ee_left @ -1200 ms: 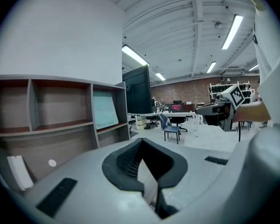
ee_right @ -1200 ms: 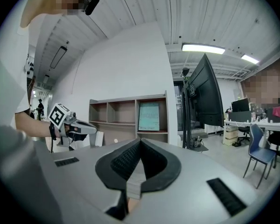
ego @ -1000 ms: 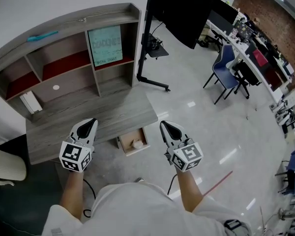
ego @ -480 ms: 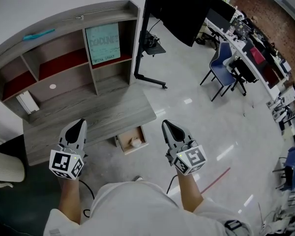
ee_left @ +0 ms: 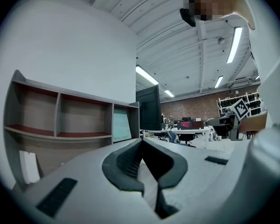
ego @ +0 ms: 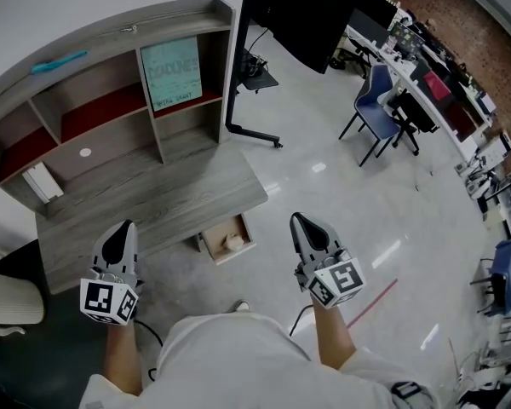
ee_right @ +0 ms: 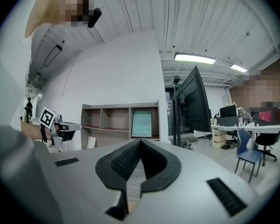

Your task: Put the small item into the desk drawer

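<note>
**Left claw** and **right claw**: both are pressed together, pinching nothing, and held level close to your body. Beyond them the drawer stands open under the near edge of the desk. A pale small item appears to lie inside it, though it is tiny in the head view. To finish well, set one closed claw squarely on the drawer front and push straight in, without jolting.
</note>
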